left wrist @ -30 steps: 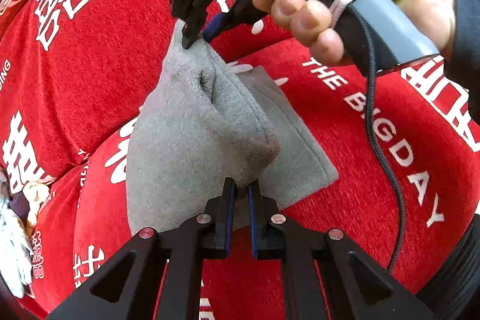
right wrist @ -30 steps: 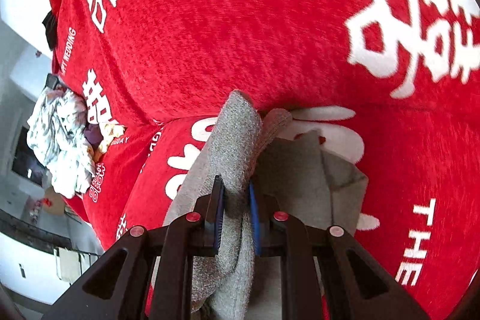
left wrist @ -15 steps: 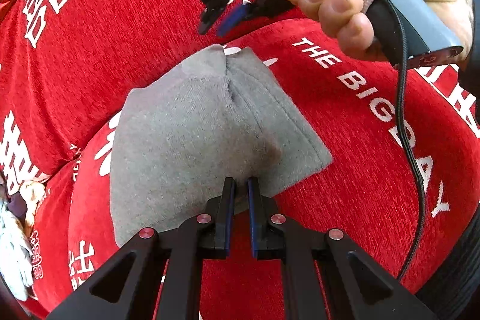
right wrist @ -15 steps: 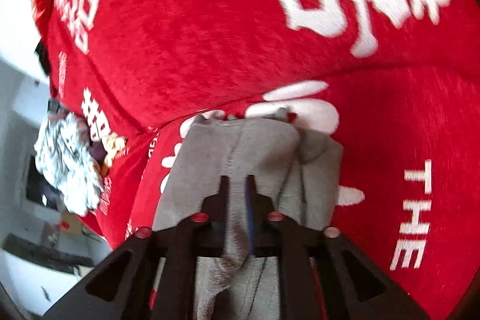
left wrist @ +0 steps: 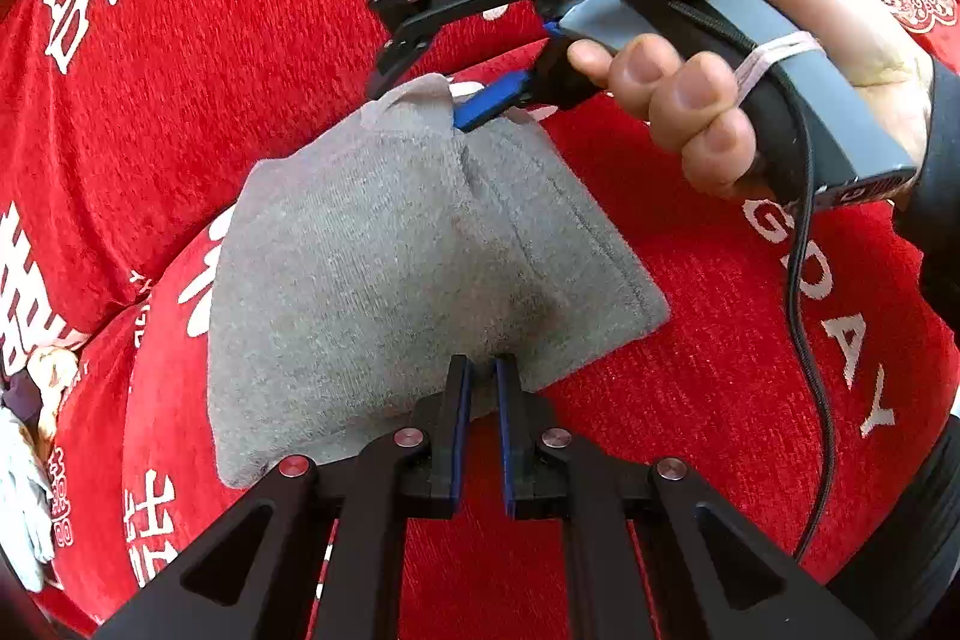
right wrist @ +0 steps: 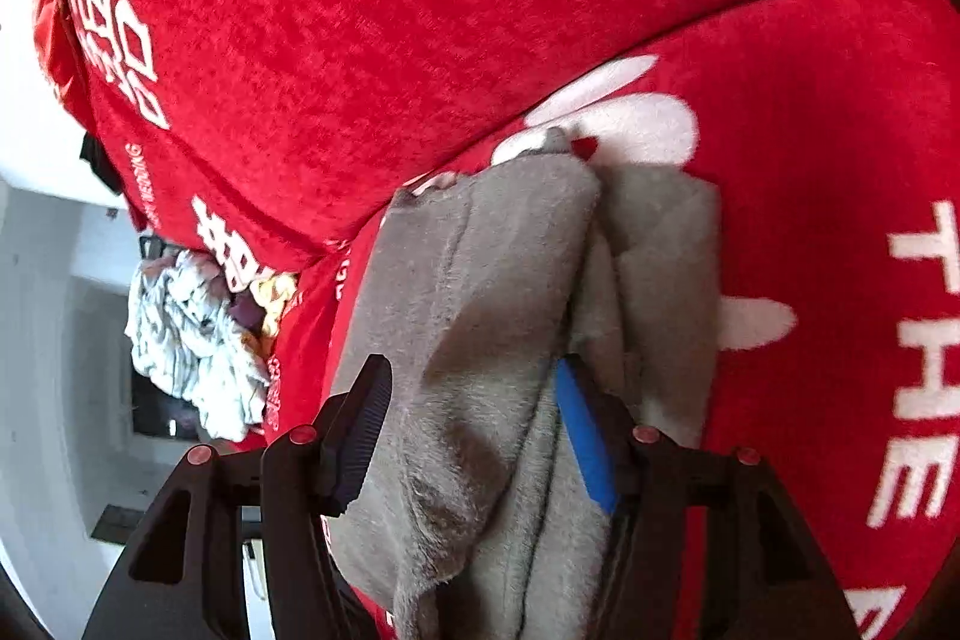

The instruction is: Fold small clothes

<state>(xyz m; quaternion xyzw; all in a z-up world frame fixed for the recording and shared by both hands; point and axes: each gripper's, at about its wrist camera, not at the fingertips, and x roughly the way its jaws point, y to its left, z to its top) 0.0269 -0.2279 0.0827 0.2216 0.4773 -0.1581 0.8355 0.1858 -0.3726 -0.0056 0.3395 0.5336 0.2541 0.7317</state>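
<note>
Grey garment point(left wrist: 384, 244) pinched by left gripper point(left wrist: 480, 382), right gripper's point(right wrist: 474, 424) just-opened jaws straddling it

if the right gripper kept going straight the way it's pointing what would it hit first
Most likely the grey garment itself: the right gripper has just been opening its jaws, and the folded cloth lies between and ahead of them. Past its far edge comes the red sofa cover; depth is hard to judge.

Grey garment point(left wrist: 384, 250): soft knit cloth, matt, fine nap, faint ribbing. Beneath it, red cover point(left wrist: 252, 58): plush chenille-like fabric, slightly shiny pile, white woven lettering. Gripper fingers point(right wrist: 360, 430) at the garment: matt black plastic, one ridged, blue rubbery pad.
</note>
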